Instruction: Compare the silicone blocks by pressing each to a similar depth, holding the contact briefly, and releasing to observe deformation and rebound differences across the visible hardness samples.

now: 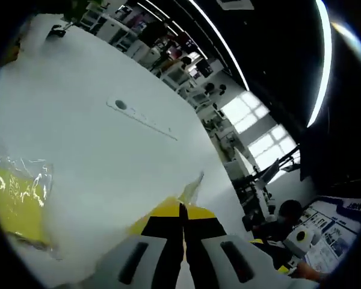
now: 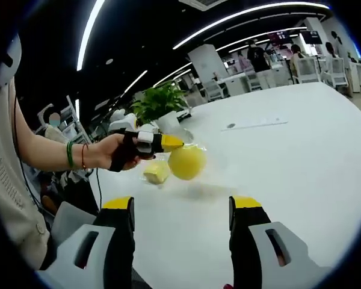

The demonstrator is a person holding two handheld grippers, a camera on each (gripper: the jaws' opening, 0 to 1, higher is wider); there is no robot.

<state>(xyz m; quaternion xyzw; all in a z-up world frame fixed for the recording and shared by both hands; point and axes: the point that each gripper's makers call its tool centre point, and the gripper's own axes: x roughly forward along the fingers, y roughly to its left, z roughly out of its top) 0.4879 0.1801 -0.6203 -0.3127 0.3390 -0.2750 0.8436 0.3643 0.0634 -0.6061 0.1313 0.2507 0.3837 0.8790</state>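
Note:
In the right gripper view a hand holds my left gripper (image 2: pixel 168 142) above the white table (image 2: pixel 301 150). A round yellow silicone block (image 2: pixel 187 161) in a clear plastic bag hangs at its tip, and its shadow lies on the table below. A smaller yellow block (image 2: pixel 156 173) lies just left of it. In the left gripper view my left gripper (image 1: pixel 182 208) has its jaws together on a thin strip of clear plastic (image 1: pixel 192 188). A yellow piece in crinkled clear wrap (image 1: pixel 18 198) shows at the left edge. My right gripper (image 2: pixel 182 205) stands open, nearer than the blocks, with nothing between its jaws.
A potted green plant (image 2: pixel 159 102) stands behind the blocks. A round grommet (image 1: pixel 120 105) and a thin flat strip (image 1: pixel 150 120) sit in the table (image 1: pixel 108 156). A person's sleeve (image 2: pixel 12 180) fills the left. Desks, chairs and people stand in the far room.

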